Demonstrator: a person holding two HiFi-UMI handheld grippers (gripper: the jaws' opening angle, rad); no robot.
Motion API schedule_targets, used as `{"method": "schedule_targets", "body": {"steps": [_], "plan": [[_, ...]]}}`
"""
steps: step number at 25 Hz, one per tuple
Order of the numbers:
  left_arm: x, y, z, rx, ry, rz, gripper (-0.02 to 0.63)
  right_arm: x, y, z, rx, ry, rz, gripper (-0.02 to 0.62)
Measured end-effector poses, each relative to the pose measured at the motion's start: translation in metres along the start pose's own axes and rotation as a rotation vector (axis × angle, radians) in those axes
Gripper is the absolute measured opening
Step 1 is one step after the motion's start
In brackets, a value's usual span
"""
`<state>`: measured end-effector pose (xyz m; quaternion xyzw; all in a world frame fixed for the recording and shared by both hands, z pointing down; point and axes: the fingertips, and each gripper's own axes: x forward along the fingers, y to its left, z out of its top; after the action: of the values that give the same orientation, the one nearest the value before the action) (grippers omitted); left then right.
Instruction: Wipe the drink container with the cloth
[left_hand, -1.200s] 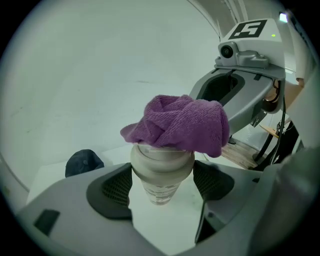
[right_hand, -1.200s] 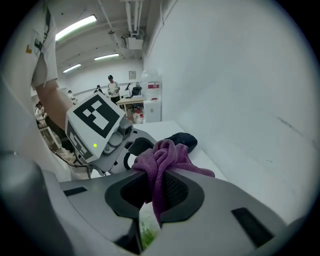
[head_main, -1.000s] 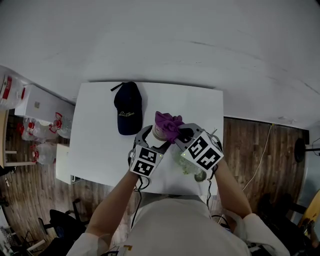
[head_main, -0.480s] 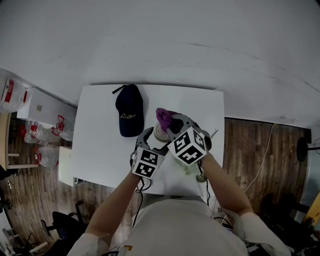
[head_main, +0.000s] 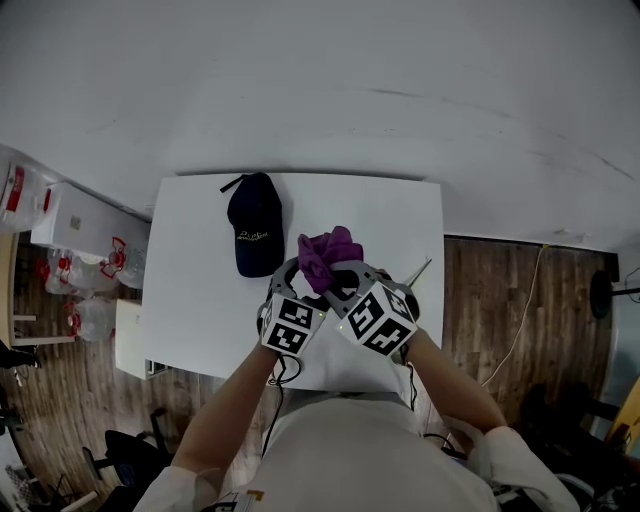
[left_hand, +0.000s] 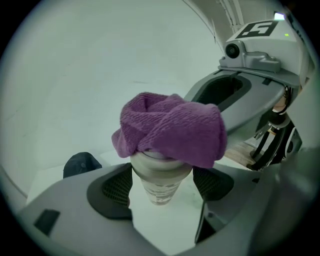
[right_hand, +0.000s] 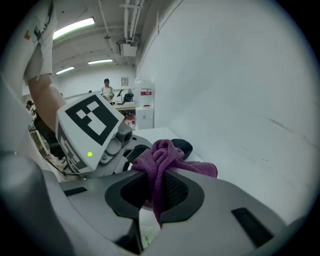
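Observation:
A clear plastic drink cup (left_hand: 161, 184) with a lid stands on the white table (head_main: 200, 290). My left gripper (left_hand: 164, 184) is shut on it, one pad against each side just under the lid. A purple cloth (left_hand: 170, 130) lies bunched over the lid. My right gripper (right_hand: 154, 192) is shut on a fold of this cloth (right_hand: 165, 157) and holds it on top of the cup. In the head view the cloth (head_main: 328, 255) hides the cup, with the left gripper (head_main: 303, 285) beside the right gripper (head_main: 338, 282) near the table's front edge.
A dark cap (head_main: 255, 232) lies on the table to the left of the cup and behind it. A thin pale stick (head_main: 418, 268) rests near the right edge. Plastic bottles (head_main: 95, 265) stand on the floor at the left.
The right gripper swung left with the cloth, then drew back toward me. The cloth now covers the cup's lid, which showed before. The left gripper has kept still.

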<state>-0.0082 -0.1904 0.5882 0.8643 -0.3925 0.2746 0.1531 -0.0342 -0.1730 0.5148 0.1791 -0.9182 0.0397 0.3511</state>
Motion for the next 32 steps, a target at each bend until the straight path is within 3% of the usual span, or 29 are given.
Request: {"method": "schedule_targets", "body": {"steps": [4, 10, 15, 21, 27, 29, 32], "plan": [[0.001, 0.000, 0.001, -0.003, -0.002, -0.007, 0.394, -0.014, -0.010, -0.009, 0.088, -0.009, -0.009, 0.074], [0.001, -0.001, 0.000, -0.005, -0.005, -0.013, 0.391, -0.016, -0.058, -0.024, 0.195, -0.013, -0.176, 0.074], [0.000, 0.000, 0.000, -0.007, -0.006, -0.012, 0.391, 0.002, -0.066, -0.002, 0.132, -0.030, -0.214, 0.074], [0.001, 0.001, 0.000, -0.007, 0.004, -0.017, 0.391, 0.029, -0.049, 0.022, 0.038, -0.039, -0.197, 0.074], [0.001, 0.000, 0.000, 0.002, 0.010, -0.014, 0.391, 0.010, -0.002, 0.007, -0.023, -0.055, -0.054, 0.074], [0.001, 0.000, -0.001, 0.004, 0.011, -0.019, 0.391, 0.000, 0.005, 0.001, -0.006, -0.063, -0.037, 0.074], [0.001, 0.001, -0.002, 0.001, 0.014, -0.029, 0.391, -0.012, -0.007, -0.008, 0.109, -0.108, -0.071, 0.074]]}}
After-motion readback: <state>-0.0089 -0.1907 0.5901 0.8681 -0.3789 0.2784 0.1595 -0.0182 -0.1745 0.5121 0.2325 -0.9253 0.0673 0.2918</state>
